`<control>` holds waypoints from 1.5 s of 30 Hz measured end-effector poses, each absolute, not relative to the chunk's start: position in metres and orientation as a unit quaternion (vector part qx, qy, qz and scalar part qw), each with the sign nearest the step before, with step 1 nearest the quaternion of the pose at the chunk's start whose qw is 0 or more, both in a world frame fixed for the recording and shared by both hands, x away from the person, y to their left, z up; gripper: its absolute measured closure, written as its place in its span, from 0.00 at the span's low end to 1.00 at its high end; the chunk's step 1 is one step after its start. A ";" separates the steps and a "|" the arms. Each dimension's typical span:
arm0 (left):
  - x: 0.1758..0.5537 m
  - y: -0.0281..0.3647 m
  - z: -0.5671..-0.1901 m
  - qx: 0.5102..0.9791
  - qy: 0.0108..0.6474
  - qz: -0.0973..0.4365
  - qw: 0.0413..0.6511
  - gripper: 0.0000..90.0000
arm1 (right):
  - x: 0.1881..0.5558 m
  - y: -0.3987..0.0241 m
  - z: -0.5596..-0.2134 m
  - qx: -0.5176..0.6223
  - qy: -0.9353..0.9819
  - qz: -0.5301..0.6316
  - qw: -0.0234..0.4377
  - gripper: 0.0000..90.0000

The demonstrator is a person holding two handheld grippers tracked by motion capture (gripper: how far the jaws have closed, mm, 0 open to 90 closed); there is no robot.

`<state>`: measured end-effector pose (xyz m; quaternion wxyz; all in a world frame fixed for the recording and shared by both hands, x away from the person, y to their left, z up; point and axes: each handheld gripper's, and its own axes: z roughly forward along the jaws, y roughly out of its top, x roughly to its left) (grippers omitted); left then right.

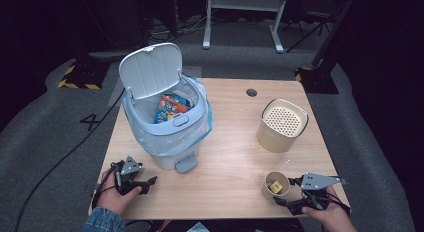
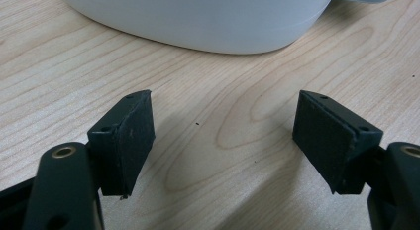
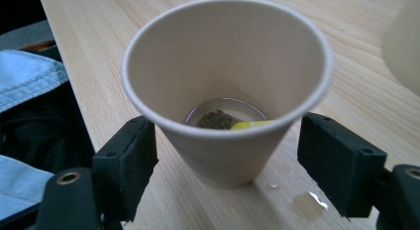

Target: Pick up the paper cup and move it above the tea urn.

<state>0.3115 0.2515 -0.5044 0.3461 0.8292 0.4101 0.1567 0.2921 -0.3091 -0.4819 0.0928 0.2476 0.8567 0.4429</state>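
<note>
On the wooden table (image 1: 230, 157), a paper cup (image 1: 276, 185) with a tea bag (image 3: 218, 120) inside stands at five o'clock, between the wide-open, empty jaws of the right gripper (image 1: 287, 192). The left gripper (image 1: 145, 184), at seven o'clock beside the lidded pedal bin (image 1: 165, 117), gapes empty too.

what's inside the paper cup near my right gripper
At the bottom of the paper cup lies a dark clump, possibly a tea bag, with a yellow piece beside it. The cup's near wall covers part of the bottom, so anything more there cannot be seen.
</note>
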 end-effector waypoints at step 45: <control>0.311 0.251 -0.505 0.828 0.411 0.158 0.346 0.27 | 0.371 -0.346 -0.360 0.237 0.815 0.506 0.157 0.34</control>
